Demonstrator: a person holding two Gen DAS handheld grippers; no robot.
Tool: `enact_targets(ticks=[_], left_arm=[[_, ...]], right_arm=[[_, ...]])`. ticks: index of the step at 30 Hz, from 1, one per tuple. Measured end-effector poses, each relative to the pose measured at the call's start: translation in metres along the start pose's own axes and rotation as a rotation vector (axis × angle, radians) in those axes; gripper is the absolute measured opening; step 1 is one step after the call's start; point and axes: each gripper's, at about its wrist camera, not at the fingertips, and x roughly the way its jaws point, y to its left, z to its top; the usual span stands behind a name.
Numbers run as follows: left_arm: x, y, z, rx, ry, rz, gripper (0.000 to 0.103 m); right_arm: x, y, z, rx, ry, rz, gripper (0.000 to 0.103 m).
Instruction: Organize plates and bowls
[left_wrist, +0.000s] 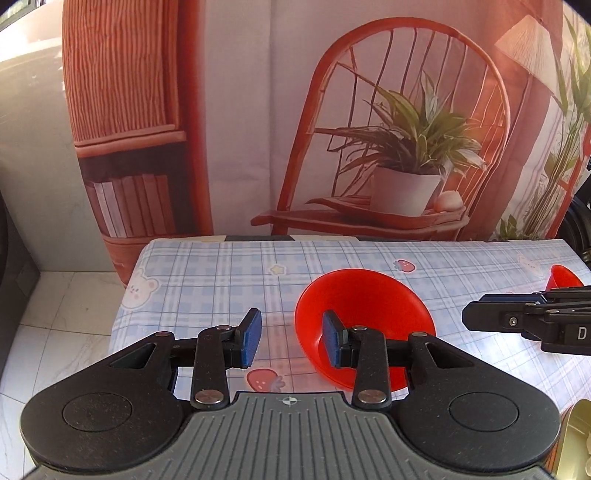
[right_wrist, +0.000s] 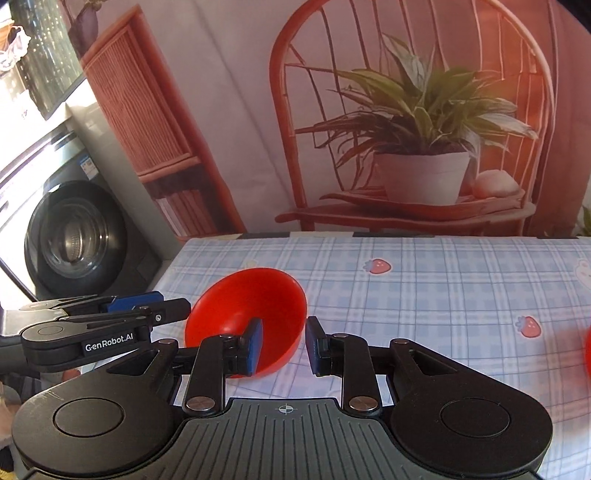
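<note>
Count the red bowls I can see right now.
2. One red bowl sits mid-table, in front of both grippers; a second red bowl shows partly at the table's right edge. Others may lie out of frame.

The red bowl (left_wrist: 364, 314) just ahead of the left gripper (left_wrist: 291, 341) looks like smooth, glossy plastic. Under it, the tablecloth (left_wrist: 207, 280) is thin matt checked cloth, slightly wrinkled. The gripper's arms are matt black plastic with bright metal rivets, its pads (left_wrist: 251, 338) a dull blue rubbery material. Behind the table hangs a creased printed fabric backdrop (left_wrist: 240, 110).
</note>
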Motion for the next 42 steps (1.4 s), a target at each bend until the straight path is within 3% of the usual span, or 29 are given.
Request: enact_targets(ticks=[8, 9, 11, 12, 15, 17, 28, 42], left_arm=[[0.030, -0.002, -0.009, -0.032, 0.038, -0.034, 0.037], [0.031, -0.003, -0.010, -0.033, 0.038, -0.034, 0.036], [0.032, -0.003, -0.010, -0.033, 0.040, -0.031, 0.018], [0.032, -0.003, -0.011, -0.033, 0.043, -0.030, 0.015], [0.028, -0.004, -0.012, -0.027, 0.038, -0.034, 0.015], [0.024, -0.005, -0.013, -0.023, 0.042, -0.032, 0.014], [-0.044, -0.019, -0.006, 0.033, -0.016, 0.001, 0.015], [-0.145, -0.058, 0.010, 0.078, -0.121, 0.033, 0.015]], right_arm=[[0.038, -0.016, -0.002, 0.071, 0.059, -0.022, 0.024], [0.041, -0.017, -0.002, 0.078, 0.066, -0.021, 0.024], [0.044, -0.018, -0.004, 0.086, 0.073, -0.009, 0.023], [0.044, -0.017, -0.004, 0.084, 0.076, -0.003, 0.021], [0.043, -0.011, -0.004, 0.072, 0.080, 0.016, 0.012], [0.039, -0.008, -0.005, 0.070, 0.078, 0.012, 0.012], [-0.016, 0.011, -0.012, 0.068, 0.016, 0.054, 0.012], [-0.126, 0.021, -0.014, 0.045, -0.154, 0.142, 0.012]])
